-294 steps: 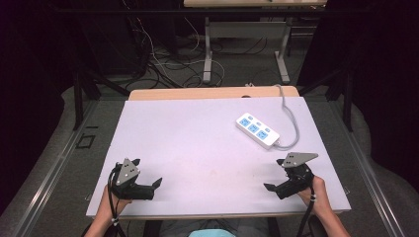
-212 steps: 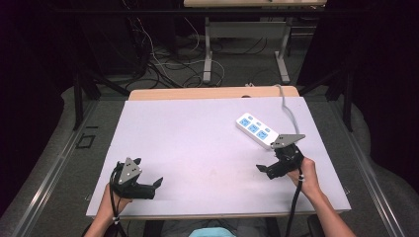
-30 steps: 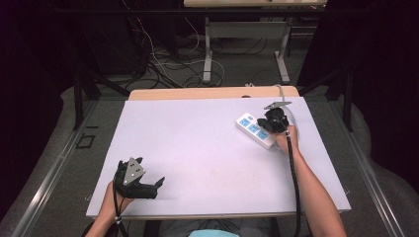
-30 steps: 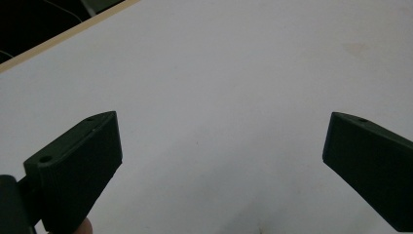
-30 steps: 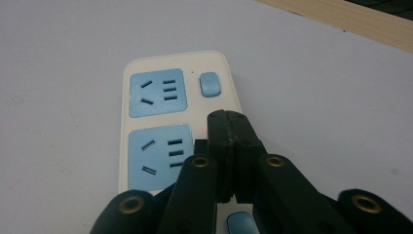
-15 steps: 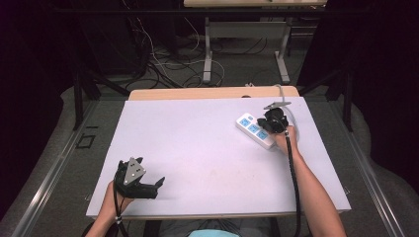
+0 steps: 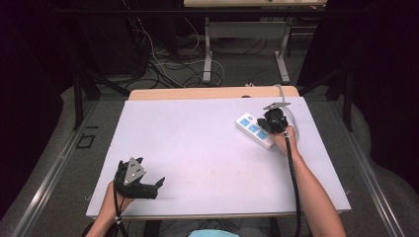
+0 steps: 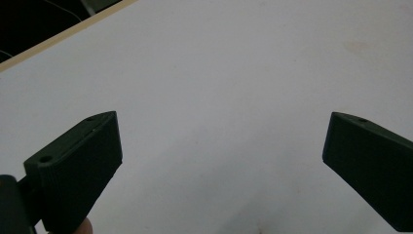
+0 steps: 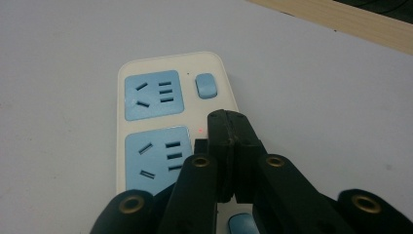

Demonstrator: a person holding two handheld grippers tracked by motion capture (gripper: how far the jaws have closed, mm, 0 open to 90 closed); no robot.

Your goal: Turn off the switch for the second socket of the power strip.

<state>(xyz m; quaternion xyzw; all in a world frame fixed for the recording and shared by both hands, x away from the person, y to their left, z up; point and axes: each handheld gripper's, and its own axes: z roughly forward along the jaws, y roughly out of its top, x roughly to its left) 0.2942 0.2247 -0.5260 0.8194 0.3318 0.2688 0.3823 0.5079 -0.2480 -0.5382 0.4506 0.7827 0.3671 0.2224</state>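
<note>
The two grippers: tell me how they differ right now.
The left gripper has its jaws wide apart over bare table; the right gripper has its jaws shut together. The left sits at the near edge, while the right is over the power strip. Both are black and hand-held.

Bare table (image 7: 197, 143) left of power strip (image 7: 253, 129)

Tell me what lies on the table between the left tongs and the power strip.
Nothing: in the high view, bare white table runs from the left tongs to the power strip, where the shut right tongs sit.
</note>
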